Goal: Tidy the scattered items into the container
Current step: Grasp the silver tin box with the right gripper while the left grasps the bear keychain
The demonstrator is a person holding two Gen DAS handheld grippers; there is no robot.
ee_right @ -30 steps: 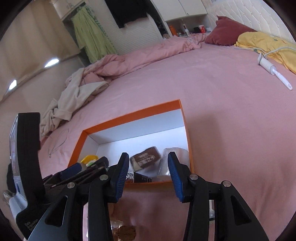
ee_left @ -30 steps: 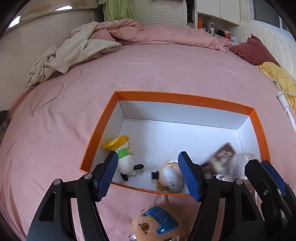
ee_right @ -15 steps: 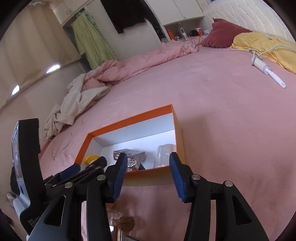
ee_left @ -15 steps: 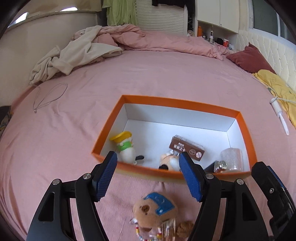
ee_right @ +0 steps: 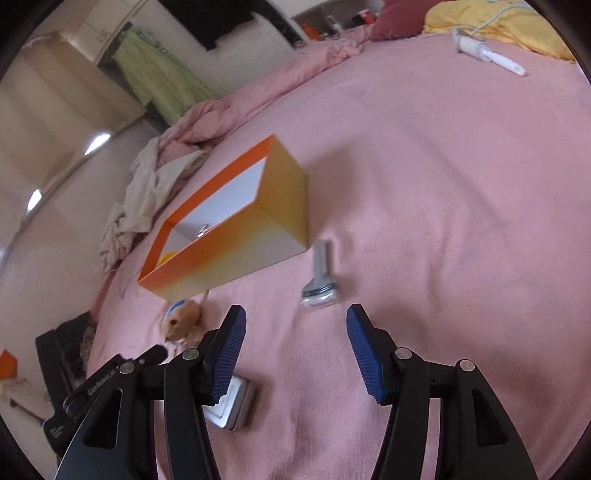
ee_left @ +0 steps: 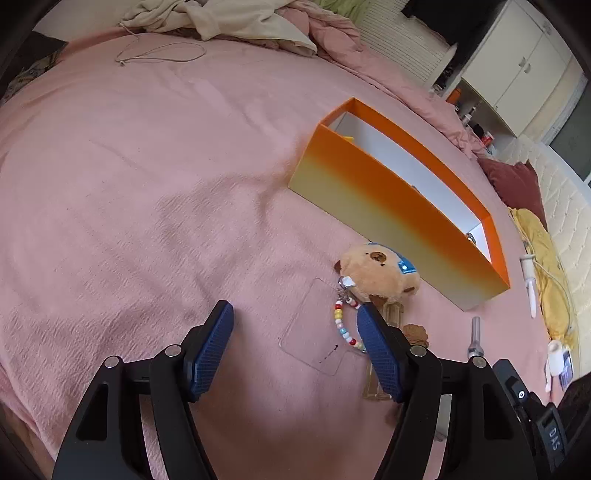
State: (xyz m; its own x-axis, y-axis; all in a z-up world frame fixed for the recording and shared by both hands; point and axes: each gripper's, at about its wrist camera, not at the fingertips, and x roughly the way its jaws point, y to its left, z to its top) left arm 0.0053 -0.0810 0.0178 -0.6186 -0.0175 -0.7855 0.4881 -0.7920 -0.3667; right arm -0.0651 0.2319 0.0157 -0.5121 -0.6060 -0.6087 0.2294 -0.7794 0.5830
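The orange box (ee_left: 391, 206) with white inside lies on the pink bed; in the right wrist view the orange box (ee_right: 236, 251) is ahead and left. A tan plush bear (ee_left: 376, 273) with a bead strap (ee_left: 343, 325) lies in front of it, beside a clear card (ee_left: 314, 328) and a small glass bottle (ee_left: 380, 384). My left gripper (ee_left: 295, 347) hovers open just short of the bear and strap. My right gripper (ee_right: 293, 350) is open above the sheet, short of a silver-capped item (ee_right: 319, 280). A small metal tin (ee_right: 232, 410) sits under its left finger.
A white lint roller (ee_right: 487, 55) and yellow cloth (ee_right: 491, 22) lie at the far right. Crumpled beige clothing (ee_left: 229, 18) and a looped cord (ee_left: 159, 53) sit at the far side. A dark red pillow (ee_left: 513, 184) lies beyond the box.
Both grippers have pulled back from above the box and dropped lower. The box now appears from the side, farther off, and loose items on the sheet have come into view.
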